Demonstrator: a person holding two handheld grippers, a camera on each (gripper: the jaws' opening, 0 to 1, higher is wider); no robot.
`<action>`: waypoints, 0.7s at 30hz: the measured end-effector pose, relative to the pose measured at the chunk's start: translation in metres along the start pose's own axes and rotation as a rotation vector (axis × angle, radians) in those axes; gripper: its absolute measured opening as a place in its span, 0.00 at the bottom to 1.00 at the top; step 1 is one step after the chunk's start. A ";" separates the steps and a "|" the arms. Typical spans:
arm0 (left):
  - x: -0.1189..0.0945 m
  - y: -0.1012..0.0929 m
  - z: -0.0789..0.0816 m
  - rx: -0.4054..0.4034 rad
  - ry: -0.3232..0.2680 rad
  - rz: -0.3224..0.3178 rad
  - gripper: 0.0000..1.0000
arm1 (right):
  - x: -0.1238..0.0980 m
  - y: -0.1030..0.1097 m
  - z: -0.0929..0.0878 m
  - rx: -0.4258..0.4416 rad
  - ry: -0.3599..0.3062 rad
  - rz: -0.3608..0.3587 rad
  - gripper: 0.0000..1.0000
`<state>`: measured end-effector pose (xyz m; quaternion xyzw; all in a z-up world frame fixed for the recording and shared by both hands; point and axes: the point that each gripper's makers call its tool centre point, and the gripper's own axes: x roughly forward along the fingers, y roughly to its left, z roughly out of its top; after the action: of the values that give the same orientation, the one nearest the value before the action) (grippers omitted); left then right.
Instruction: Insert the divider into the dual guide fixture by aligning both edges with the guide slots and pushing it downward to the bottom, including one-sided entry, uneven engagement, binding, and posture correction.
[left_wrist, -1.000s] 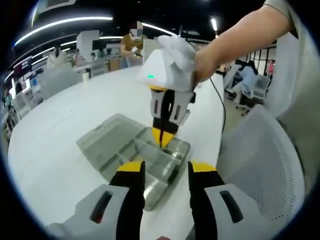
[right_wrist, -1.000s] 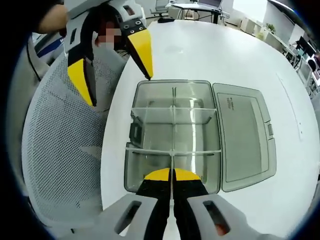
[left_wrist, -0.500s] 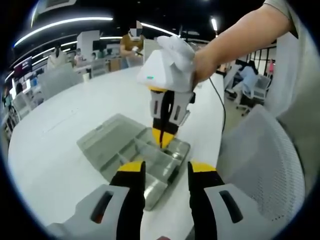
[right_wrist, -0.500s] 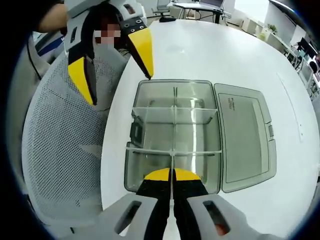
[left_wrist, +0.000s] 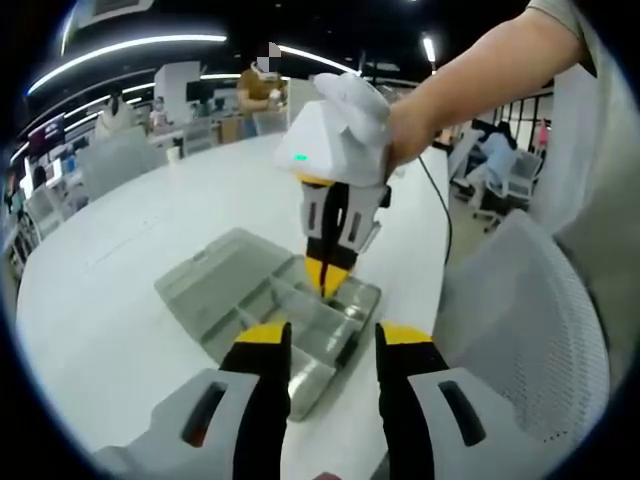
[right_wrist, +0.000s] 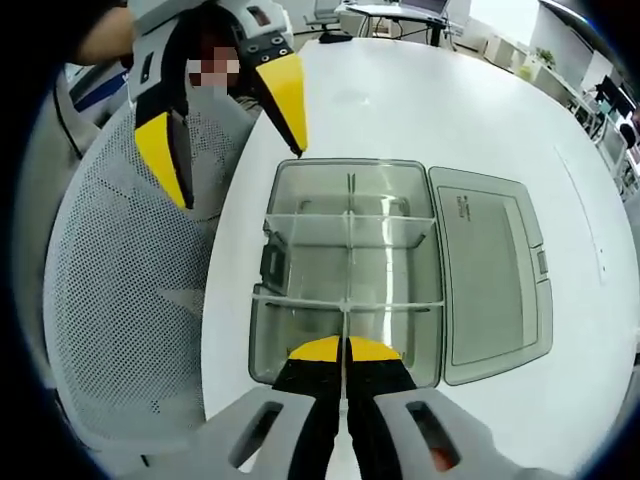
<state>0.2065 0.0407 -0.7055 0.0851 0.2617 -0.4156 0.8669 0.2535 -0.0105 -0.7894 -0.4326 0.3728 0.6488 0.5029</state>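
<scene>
My right gripper (right_wrist: 345, 352) pinched the clear divider (right_wrist: 346, 300) on edge over the open gray box (right_wrist: 345, 270) – long axis running straight away from me, along the box. Left gripper (left_wrist: 330, 345) hung spread, holding nothing. No change from earlier.

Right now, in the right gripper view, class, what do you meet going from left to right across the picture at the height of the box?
Mesh chair → open clear box with dividers → its lid lying flat → bare white table.

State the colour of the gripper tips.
Yellow tips on black fingers, clearest in the right gripper view.
</scene>
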 end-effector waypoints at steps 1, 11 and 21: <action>0.000 0.000 0.000 0.000 0.000 -0.001 0.32 | 0.000 0.000 0.000 -0.001 0.000 -0.001 0.00; 0.000 0.002 0.000 0.004 0.001 -0.001 0.32 | 0.000 0.001 0.001 0.003 0.007 -0.003 0.00; -0.002 0.003 -0.001 0.011 0.004 0.000 0.32 | 0.001 0.000 0.000 0.034 0.012 -0.019 0.00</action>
<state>0.2073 0.0443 -0.7053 0.0907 0.2614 -0.4169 0.8658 0.2534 -0.0098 -0.7902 -0.4314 0.3830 0.6349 0.5139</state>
